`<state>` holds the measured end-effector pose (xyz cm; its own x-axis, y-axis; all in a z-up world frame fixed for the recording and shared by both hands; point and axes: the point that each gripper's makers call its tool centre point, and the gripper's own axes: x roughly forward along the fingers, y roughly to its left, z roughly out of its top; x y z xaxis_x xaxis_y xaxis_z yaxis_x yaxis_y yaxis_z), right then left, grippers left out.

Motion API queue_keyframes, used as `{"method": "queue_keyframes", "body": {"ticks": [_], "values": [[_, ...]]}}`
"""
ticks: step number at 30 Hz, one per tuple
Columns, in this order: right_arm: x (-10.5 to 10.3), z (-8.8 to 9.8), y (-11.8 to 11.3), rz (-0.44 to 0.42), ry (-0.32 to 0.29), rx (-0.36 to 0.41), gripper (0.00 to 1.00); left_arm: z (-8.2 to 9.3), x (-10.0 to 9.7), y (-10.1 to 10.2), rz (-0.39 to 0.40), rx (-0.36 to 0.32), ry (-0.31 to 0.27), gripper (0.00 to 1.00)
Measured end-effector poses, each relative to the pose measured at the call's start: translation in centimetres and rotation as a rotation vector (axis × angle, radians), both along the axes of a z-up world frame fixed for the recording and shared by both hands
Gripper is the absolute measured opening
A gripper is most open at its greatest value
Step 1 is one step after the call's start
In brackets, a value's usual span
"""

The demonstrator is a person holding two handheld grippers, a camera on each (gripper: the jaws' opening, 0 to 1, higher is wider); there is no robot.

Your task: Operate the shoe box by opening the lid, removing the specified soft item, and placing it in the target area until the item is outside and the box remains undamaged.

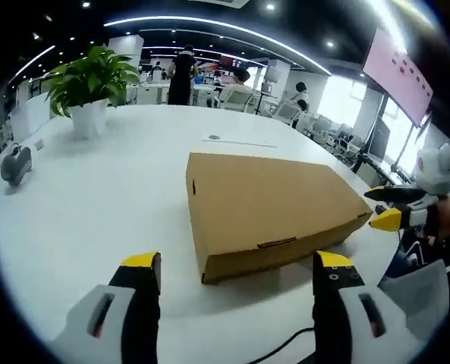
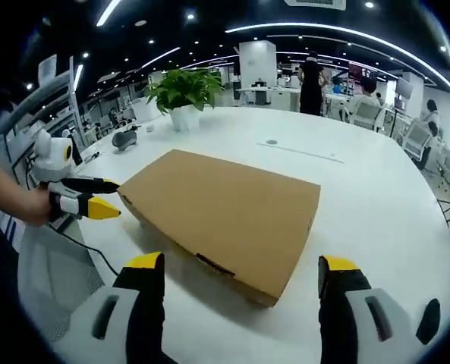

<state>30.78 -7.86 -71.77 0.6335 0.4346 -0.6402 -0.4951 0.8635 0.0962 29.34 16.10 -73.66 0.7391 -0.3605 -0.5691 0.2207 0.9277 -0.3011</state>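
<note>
One plain unmarked shoe box point(image 1: 274, 208)

An open-plan office is being shown, with a large white table point(image 1: 95, 205) being used as the work surface. Long strip lights point(image 1: 209, 26) are being run across a dark ceiling. Rows of desks point(image 2: 274, 92) and office chairs point(image 2: 365, 114) are being occupied in the background, where several people point(image 1: 180, 74) are being seen standing or seated. A potted plant point(image 2: 183, 95) is being kept on the table, and a large wall screen point(image 1: 399, 72) is being displayed beside bright windows point(image 1: 338, 98).
</note>
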Motion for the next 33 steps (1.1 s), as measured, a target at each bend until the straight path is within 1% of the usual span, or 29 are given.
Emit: {"method": "queue_keyframes", "body": {"ticks": [2,3,4,5,7,9,10,11,12,13,15,18,20,22,24,25,27,28,29,31,33], "values": [[-0.1,0.2,-0.2,-0.01,0.0,0.012,0.84,0.3,0.1,-0.1,0.029,-0.076,0.004,0.94],[-0.2,0.2,-0.4,-0.02,0.007,0.013,0.85,0.4,-0.1,-0.3,0.039,-0.112,0.022,0.95],[-0.3,0.1,-0.5,-0.028,0.02,0.013,0.86,0.4,-0.2,-0.4,0.037,-0.13,0.036,0.96],[-0.4,0.1,-0.6,-0.027,0.026,0.016,0.87,0.5,-0.1,-0.4,0.035,-0.138,0.028,0.98],[-0.6,0.2,-0.6,-0.019,0.028,0.025,0.87,0.9,-0.1,-0.5,0.026,-0.158,0.011,0.98],[-0.5,0.6,-1.0,-0.04,0.015,0.035,0.87,1.1,-0.1,-0.7,0.013,-0.155,0.007,0.98],[-0.6,0.8,-1.1,-0.051,0.019,0.05,0.87,1.2,-0.2,-0.8,0.011,-0.156,0.008,0.98],[-0.6,0.9,-1.2,-0.062,0.022,0.066,0.88,1.2,-0.4,-0.8,0.014,-0.173,0.023,0.97],[-0.6,1.0,-1.4,-0.075,0.024,0.077,0.88,1.2,-0.5,-0.9,0.026,-0.207,0.037,0.97],[-0.7,1.0,-1.5,-0.081,0.028,0.08,0.9,1.4,-0.6,-0.9,0.03,-0.22,0.033,0.98],[-0.8,1.2,-1.7,-0.092,0.032,0.101,0.92,1.6,-0.8,-0.7,0.029,-0.223,0.028,0.99],[-1.3,1.4,-1.9,-0.097,0.039,0.127,0.93,1.7,-1.2,-0.8,0.042,-0.268,0.043,0.99],[-1.7,1.7,-1.8,-0.098,0.043,0.158,0.92,1.7,-1.5,-0.5,0.069,-0.291,0.058,0.99],[-2.1,1.6,-1.9,-0.105,0.057,0.175,0.9,2.0,-1.7,-0.4,0.086,-0.319,0.051,0.98],[-2.6,1.6,-1.9,-0.12,0.076,0.212,0.86,2.1,-2.1,-0.4,0.097,-0.332,0.058,0.97],[-2.8,1.6,-1.8,-0.125,0.09,0.232,0.83,2.1,-2.3,-0.5,0.097,-0.337,0.062,0.95],[-3.4,2.1,-1.3,-0.147,0.134,0.322,0.78,2.0,-2.8,-0.6,0.089,-0.343,0.073,0.92],[-3.5,2.1,-1.2,-0.148,0.143,0.337,0.74,2.0,-3.1,-0.8,0.079,-0.354,0.08,0.91],[-3.5,2.4,-1.2,-0.156,0.151,0.366,0.73,2.0,-3.3,-0.8,0.081,-0.36,0.081,0.9],[-3.4,2.7,-1.5,-0.177,0.148,0.386,0.73,2.0,-3.6,-0.9,0.086,-0.37,0.088,0.9],[-3.3,2.9,-1.8,-0.186,0.146,0.394,0.73,2.3,-3.9,-1.1,0.103,-0.424,0.101,0.9]]}}
